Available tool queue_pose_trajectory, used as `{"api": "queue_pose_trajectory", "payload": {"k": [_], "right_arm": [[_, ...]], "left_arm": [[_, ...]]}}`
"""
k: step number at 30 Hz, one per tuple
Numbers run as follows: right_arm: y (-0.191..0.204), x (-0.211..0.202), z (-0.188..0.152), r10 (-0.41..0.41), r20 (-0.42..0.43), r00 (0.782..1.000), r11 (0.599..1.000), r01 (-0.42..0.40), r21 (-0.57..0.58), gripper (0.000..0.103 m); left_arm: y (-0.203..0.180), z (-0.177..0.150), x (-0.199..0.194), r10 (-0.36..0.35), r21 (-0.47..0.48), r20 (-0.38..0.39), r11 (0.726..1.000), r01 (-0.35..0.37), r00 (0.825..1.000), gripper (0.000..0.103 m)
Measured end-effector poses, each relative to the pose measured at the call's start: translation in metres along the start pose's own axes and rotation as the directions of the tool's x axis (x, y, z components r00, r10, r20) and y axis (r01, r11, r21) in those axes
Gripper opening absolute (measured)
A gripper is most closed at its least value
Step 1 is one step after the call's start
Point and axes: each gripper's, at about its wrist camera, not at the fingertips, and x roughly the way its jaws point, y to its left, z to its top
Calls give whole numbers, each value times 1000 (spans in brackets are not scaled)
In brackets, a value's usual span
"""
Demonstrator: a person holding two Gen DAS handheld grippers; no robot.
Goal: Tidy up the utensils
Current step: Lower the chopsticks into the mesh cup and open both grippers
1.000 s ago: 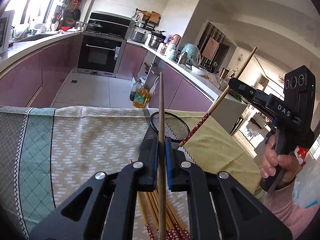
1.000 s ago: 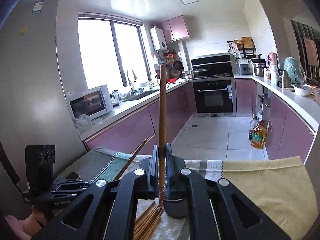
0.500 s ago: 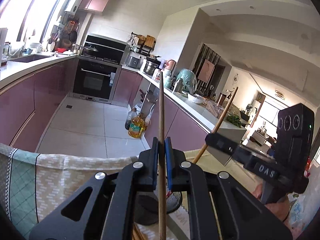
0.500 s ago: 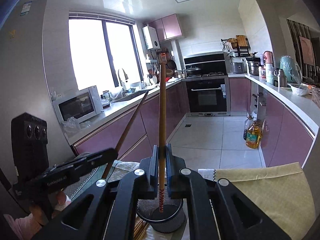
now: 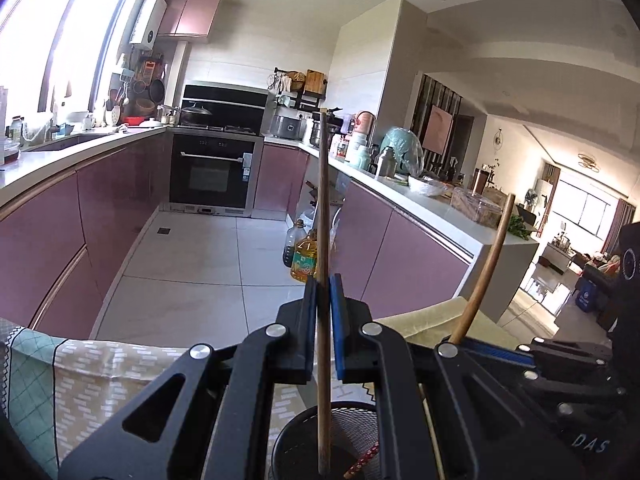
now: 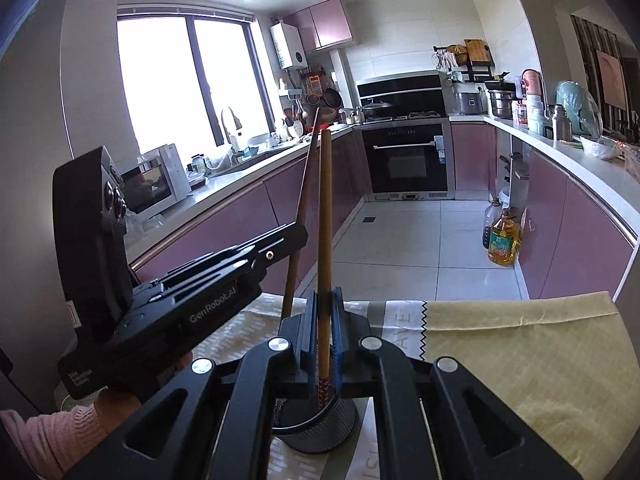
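Observation:
My left gripper is shut on a brown chopstick that stands upright, its lower end inside the black mesh holder below. My right gripper is shut on a second chopstick with a red patterned end, which dips into the same mesh holder. The right gripper body and its chopstick show at the right of the left wrist view. The left gripper body and its chopstick show at the left of the right wrist view.
The holder stands on a table with a patterned cloth and a yellow cloth. Beyond the table edge lie a tiled kitchen floor, purple cabinets, an oven and oil bottles.
Both grippers have closed in over the mesh holder with their chopsticks turned upright. The chopstick ends now dip into the holder. The loose chopsticks on the cloth have left view.

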Motion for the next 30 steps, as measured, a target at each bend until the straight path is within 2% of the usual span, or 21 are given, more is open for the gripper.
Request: {"api": "queue_pose_trajectory", "payload": {"k": [4,9,16,19,21,27,30], "right_arm": [[-2,6,-6,12,-31,999,1000,-11,6,6],[0,12,-8,26,-65,998,1000,-25,15,6],[-7,24,-4,8,-94,996,999,-3,54,14],[-8,26,-5,-15,-91,996,998,20,58,18],[-9,23,-6,-13,-87,996,998,19,66,18],[0,-7,-13,22,-43,999,999,-20,50,30],[12,-28,-21,56,-26,998,998,-56,16,36]], "left_arm": [[4,-14,4,13,25,-45,1000,-12,999,8],[5,-19,-13,-3,56,-73,998,7,997,8],[16,-29,-23,-7,49,-126,999,13,992,8],[18,-31,-31,-8,53,-135,999,15,991,18],[20,-31,-40,-7,55,-132,998,14,991,35],[23,-38,-78,-8,80,-143,997,19,990,47],[25,-47,-95,4,107,-167,994,15,986,49]]}}
